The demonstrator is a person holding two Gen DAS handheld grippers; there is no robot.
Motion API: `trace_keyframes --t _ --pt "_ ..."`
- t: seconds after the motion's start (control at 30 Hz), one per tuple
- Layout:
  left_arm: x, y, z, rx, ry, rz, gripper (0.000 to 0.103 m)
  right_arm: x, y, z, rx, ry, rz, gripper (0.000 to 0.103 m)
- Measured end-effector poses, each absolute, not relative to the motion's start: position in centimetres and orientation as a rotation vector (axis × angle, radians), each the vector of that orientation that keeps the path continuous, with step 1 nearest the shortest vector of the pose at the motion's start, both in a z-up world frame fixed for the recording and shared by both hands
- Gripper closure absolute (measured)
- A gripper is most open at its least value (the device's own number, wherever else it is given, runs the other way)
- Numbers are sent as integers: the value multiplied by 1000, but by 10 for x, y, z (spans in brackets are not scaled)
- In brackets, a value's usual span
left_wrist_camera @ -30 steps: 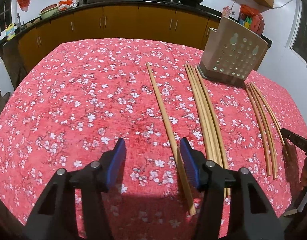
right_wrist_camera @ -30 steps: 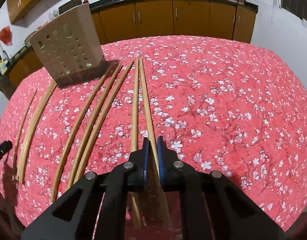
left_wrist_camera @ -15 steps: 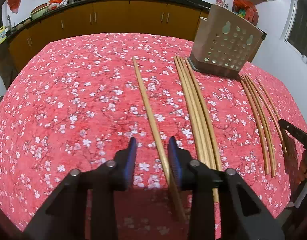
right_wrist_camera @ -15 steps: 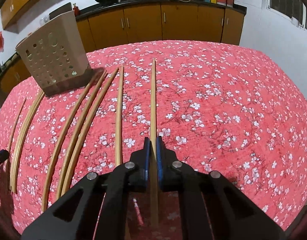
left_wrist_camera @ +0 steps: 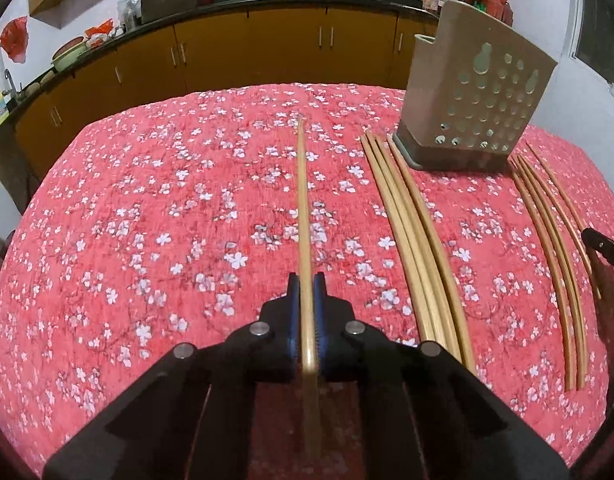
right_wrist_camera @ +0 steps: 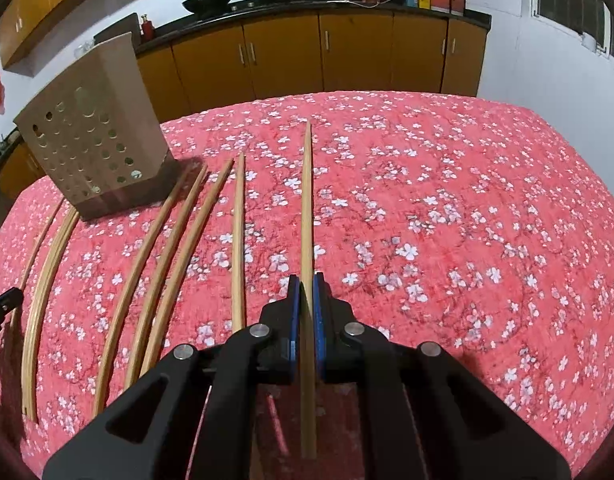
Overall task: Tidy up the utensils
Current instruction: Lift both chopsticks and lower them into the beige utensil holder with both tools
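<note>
Long wooden chopsticks lie on a red floral tablecloth. My left gripper [left_wrist_camera: 306, 286] is shut on one chopstick [left_wrist_camera: 302, 208], which points away toward the counter. My right gripper [right_wrist_camera: 306, 286] is shut on another chopstick [right_wrist_camera: 307, 208], held the same way. A beige perforated utensil holder [left_wrist_camera: 481, 100] stands at the back right in the left wrist view and at the back left in the right wrist view [right_wrist_camera: 91, 124]. A bundle of chopsticks [left_wrist_camera: 415, 236] lies in front of it, and several thinner ones [left_wrist_camera: 547, 236] lie further right.
The tablecloth [left_wrist_camera: 147, 220] covers the whole table. Loose chopsticks [right_wrist_camera: 167, 256] lie left of my right gripper, one single stick [right_wrist_camera: 238, 240] nearest. Kitchen cabinets [right_wrist_camera: 287, 56] with woks on the counter run behind the table. A dark gripper tip [left_wrist_camera: 605, 246] shows at the right edge.
My left gripper has closed from wide open onto a chopstick and lined up with it. My right gripper has stayed shut on its chopstick, which has swung away from the neighbouring stick.
</note>
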State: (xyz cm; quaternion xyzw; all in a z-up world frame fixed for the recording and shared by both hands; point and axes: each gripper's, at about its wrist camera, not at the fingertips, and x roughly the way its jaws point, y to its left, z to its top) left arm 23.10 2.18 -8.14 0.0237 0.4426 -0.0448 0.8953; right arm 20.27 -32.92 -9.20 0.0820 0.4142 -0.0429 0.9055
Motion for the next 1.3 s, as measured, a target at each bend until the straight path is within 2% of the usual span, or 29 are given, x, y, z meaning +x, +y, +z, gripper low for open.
trace_keyframes --t 0.4,0.63,0.9,1.3 --pt "194 22 -82 44 894 -118 90 178 -323 -90 139 861 -70 95" --pt "191 27 -76 27 907 -107 95 170 -326 -78 160 829 -69 96" --pt "183 40 -24 11 787 -112 95 147 -334 -20 165 668 -61 96" --pt "179 51 65 -82 542 -100 95 139 -333 32 182 487 -66 96"
